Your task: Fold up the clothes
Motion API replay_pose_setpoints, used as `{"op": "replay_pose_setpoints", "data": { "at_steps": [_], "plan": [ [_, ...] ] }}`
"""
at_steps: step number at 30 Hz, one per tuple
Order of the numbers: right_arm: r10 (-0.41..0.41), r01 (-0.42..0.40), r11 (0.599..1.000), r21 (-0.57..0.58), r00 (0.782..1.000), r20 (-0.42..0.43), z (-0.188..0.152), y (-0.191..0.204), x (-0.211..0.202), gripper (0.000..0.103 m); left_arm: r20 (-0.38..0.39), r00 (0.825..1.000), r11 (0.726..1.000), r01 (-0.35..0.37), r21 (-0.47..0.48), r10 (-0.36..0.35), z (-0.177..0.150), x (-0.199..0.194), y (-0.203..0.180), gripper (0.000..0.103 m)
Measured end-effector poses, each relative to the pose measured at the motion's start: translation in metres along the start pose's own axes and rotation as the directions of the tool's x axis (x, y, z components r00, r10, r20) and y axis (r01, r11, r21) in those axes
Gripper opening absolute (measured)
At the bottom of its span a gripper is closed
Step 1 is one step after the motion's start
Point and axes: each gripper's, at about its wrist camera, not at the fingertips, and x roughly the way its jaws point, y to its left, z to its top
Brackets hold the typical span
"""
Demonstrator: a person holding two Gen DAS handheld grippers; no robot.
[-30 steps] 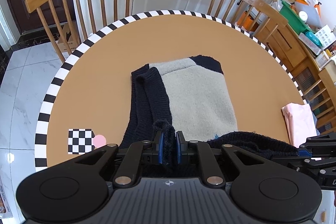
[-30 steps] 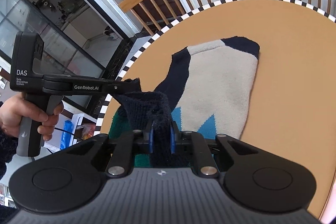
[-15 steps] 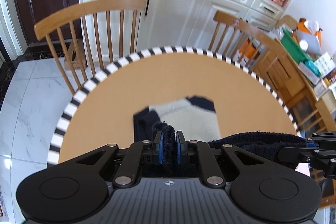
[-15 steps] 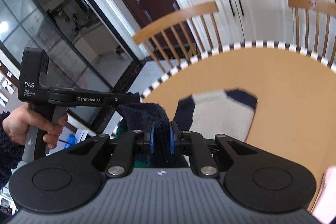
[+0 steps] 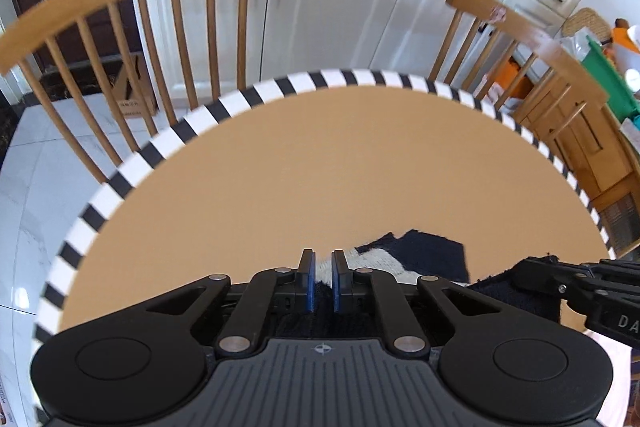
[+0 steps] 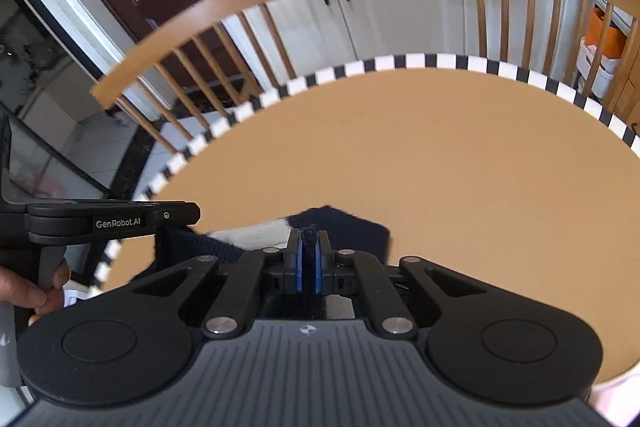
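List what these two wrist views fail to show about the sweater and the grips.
- Sweater: mostly hidden behind both gripper bodies; fold state unreadable.
- Left gripper: dark knit sits low between the pads; whether they clamp it cannot be told.
- Right gripper: shut on knit; held part unclear.
- Pink cloth: cut off by the right view's edge.

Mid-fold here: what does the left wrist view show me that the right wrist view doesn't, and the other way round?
Left wrist only: the left gripper, its pads slightly apart with dark knit low between them, and a green bin far right. Right wrist only: the right gripper shut on the sweater, and the person's hand on the other handle. Both: the striped-rim table and wooden chairs.
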Motion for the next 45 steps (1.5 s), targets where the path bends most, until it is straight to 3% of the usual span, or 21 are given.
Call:
{"op": "replay_pose_setpoints", "data": {
  "at_steps": [6, 8, 14, 18, 21, 24, 27, 30, 34, 35, 37, 39, 41, 43, 45],
  "plan": [
    [0.019, -0.020, 0.999, 0.035, 0.999, 0.026, 0.013, -0.009, 0.028, 0.005, -0.007, 0.999, 0.999, 0.046, -0.019, -0.046, 0.013, 0.029, 0.012, 0.005],
    [-0.016, 0.016, 1.000, 0.007, 1.000, 0.027, 0.019, -0.008, 0.039, 0.005, 0.011, 0.999, 0.998, 0.054, -0.024, -0.053, 0.020, 0.033, 0.015, 0.005],
    [-0.028, 0.020, 0.996, 0.091, 0.996, 0.089, 0.027, -0.026, 0.058, 0.005, 0.097, 0.984, 0.988, 0.152, -0.017, -0.150, 0.024, 0.001, 0.023, 0.006],
    [-0.096, 0.093, 0.991, 0.099, 0.995, 0.025, 0.018, -0.035, 0.090, 0.005, 0.060, 0.968, 0.970, 0.245, -0.007, -0.244, -0.013, -0.025, 0.022, 0.005],
    [-0.115, 0.111, 0.986, 0.126, 0.993, 0.021, 0.012, -0.041, 0.100, 0.005, 0.003, 0.951, 0.951, 0.309, 0.008, -0.309, -0.058, -0.039, 0.009, 0.005],
    [-0.154, 0.150, 0.984, 0.100, 0.988, 0.032, 0.007, -0.036, 0.107, 0.005, -0.005, 0.935, 0.935, 0.354, -0.007, -0.354, -0.103, -0.056, -0.008, 0.006],
    [-0.199, 0.197, 0.979, 0.058, 0.979, 0.046, 0.003, -0.028, 0.114, 0.005, 0.056, 0.953, 0.951, 0.293, 0.097, -0.299, -0.133, -0.059, -0.030, 0.009],
    [-0.216, 0.214, 0.976, 0.045, 0.975, 0.058, 0.000, -0.020, 0.106, 0.008, 0.057, 0.974, 0.971, 0.213, 0.109, -0.220, -0.140, -0.036, -0.038, 0.007],
    [-0.141, 0.141, 0.990, 0.016, 0.983, 0.115, -0.006, -0.009, 0.052, 0.019, 0.050, 0.986, 0.981, 0.153, 0.121, -0.160, -0.148, -0.003, -0.030, 0.003],
    [-0.115, 0.117, 0.993, -0.005, 0.984, 0.134, -0.010, -0.004, 0.034, 0.032, 0.062, 0.984, 0.980, 0.156, 0.125, -0.164, -0.148, 0.000, -0.029, 0.003],
    [-0.063, 0.074, 0.995, -0.068, 0.987, 0.146, -0.027, 0.004, 0.002, 0.044, 0.097, 0.983, 0.978, 0.140, 0.152, -0.156, -0.149, 0.003, -0.031, 0.003],
    [-0.019, 0.037, 0.991, -0.132, 0.990, 0.139, -0.050, 0.012, -0.025, 0.048, 0.109, 0.980, 0.980, 0.151, 0.130, -0.165, -0.149, 0.000, -0.029, 0.003],
    [-0.016, 0.037, 0.985, -0.168, 0.992, 0.123, -0.077, 0.011, -0.039, 0.075, 0.117, 0.973, 0.978, 0.191, 0.083, -0.200, -0.147, -0.011, -0.022, 0.004],
    [-0.028, 0.047, 0.984, -0.173, 0.994, 0.106, -0.102, 0.001, -0.043, 0.080, 0.154, 0.964, 0.976, 0.212, 0.050, -0.218, -0.145, -0.032, -0.010, 0.021],
    [-0.052, 0.060, 0.994, -0.093, 0.995, 0.081, -0.111, -0.015, -0.035, 0.079, 0.201, 0.961, 0.981, 0.191, 0.021, -0.191, -0.137, -0.047, 0.007, 0.037]
  ]
}}
